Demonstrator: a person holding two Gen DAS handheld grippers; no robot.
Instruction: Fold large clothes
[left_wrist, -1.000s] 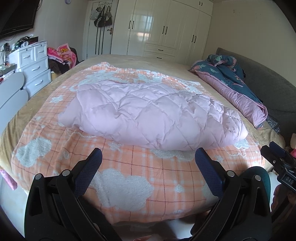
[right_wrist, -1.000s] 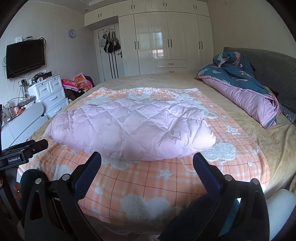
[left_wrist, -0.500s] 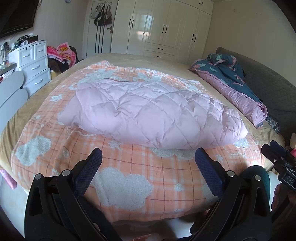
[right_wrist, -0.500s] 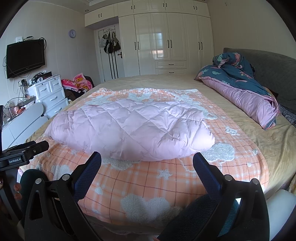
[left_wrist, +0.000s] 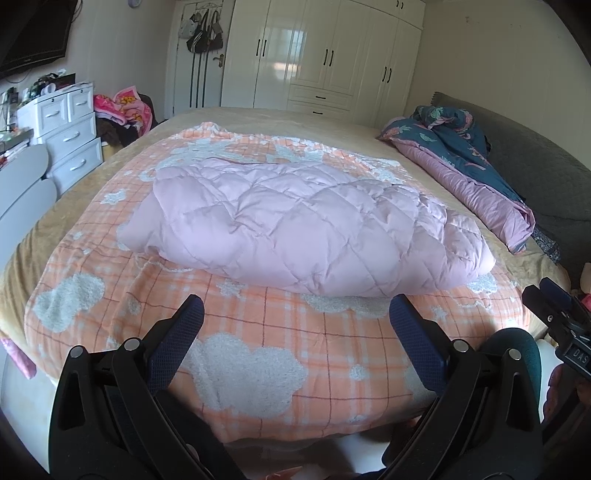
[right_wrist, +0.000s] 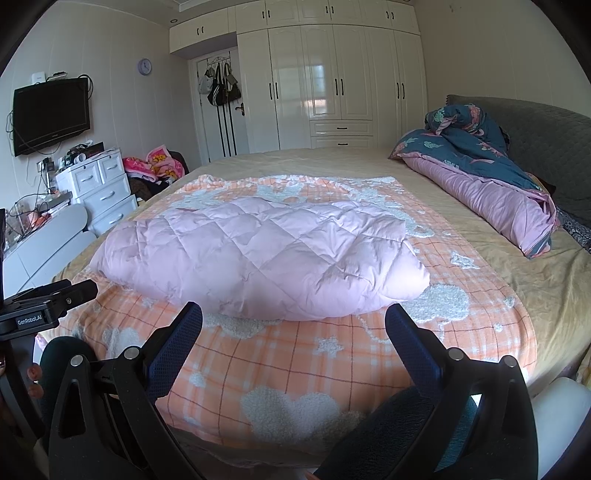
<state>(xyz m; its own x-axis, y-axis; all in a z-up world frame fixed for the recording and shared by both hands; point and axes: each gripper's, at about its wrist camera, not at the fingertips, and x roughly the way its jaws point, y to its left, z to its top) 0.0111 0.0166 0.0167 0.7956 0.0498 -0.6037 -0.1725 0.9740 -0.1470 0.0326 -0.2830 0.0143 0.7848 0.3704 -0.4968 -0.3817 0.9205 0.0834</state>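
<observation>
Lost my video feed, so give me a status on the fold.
Left hand-held gripper open, empty. Right hand-held gripper open, empty. Pink quilted coat lies bundled on the orange blanket, untouched. Nothing in the way.

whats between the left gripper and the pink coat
Only a bare strip of the orange blanket. The left wrist view shows nothing else between the left gripper and the pink coat.

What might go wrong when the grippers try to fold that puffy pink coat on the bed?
The pink coat is thick and puffy, so a fold may spring back open or slip from a gripper. It lies on a loose orange checked blanket; the open left gripper or right gripper might pinch the blanket together with the coat and drag it.
</observation>
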